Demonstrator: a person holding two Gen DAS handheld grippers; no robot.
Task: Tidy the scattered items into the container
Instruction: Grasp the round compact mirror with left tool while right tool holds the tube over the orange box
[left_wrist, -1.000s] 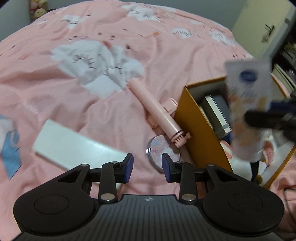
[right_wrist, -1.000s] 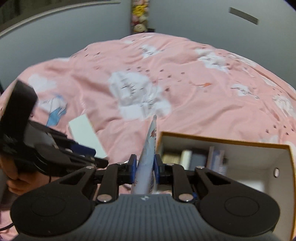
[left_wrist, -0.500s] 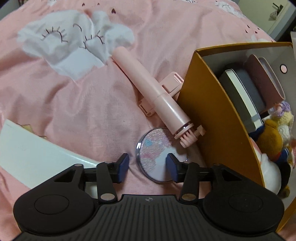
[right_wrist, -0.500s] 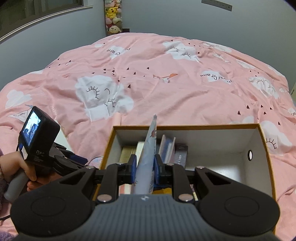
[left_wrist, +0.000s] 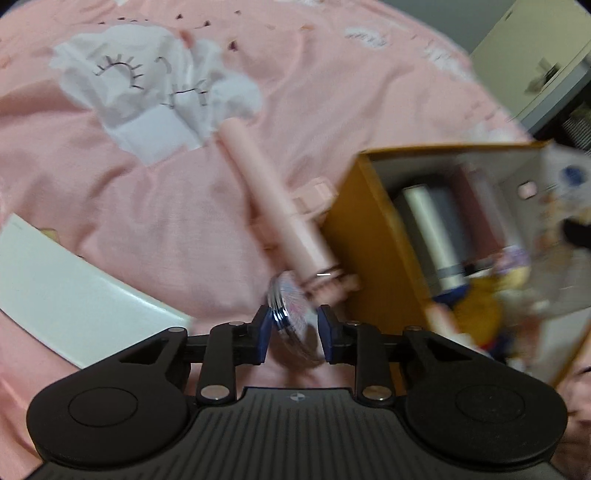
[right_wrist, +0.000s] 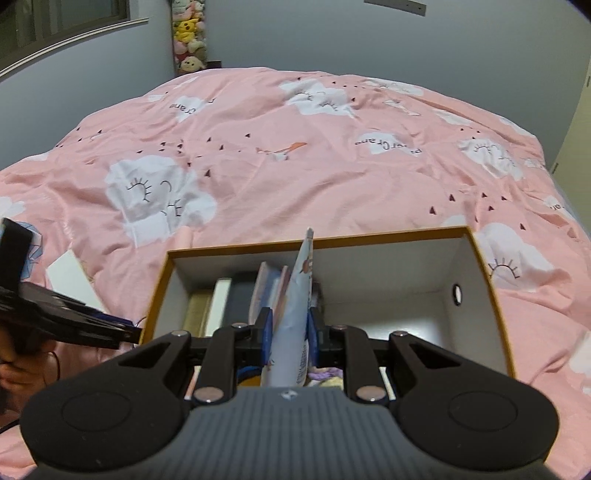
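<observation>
L gripper (left_wrist: 291, 328), jaws just closing, clamps the round mirror (left_wrist: 291, 314) tilted on edge on the bed (left_wrist: 166, 221) beside the box (left_wrist: 369, 236); R gripper (right_wrist: 290, 332) grips a tube (right_wrist: 295, 314) over the box (right_wrist: 491, 295).

A bed (right_wrist: 332, 155) is carrying everything, and its pink duvet with white cloud prints is lying rumpled across it. An open orange box (right_wrist: 495, 295) with white inner walls is sitting on the duvet and serving as the landmark. In the left wrist view, a pink stick-shaped device (left_wrist: 273, 214) is lying beside the box's (left_wrist: 365, 236) orange side wall, its collared end reaching nearly to that wall. A small round compact (left_wrist: 291, 317) is sitting tilted on edge just below that end, close to the same wall; whether it is resting on the duvet cannot be told. A flat white box (left_wrist: 70, 299) is lying well apart from the orange box, beyond the pink device.
</observation>
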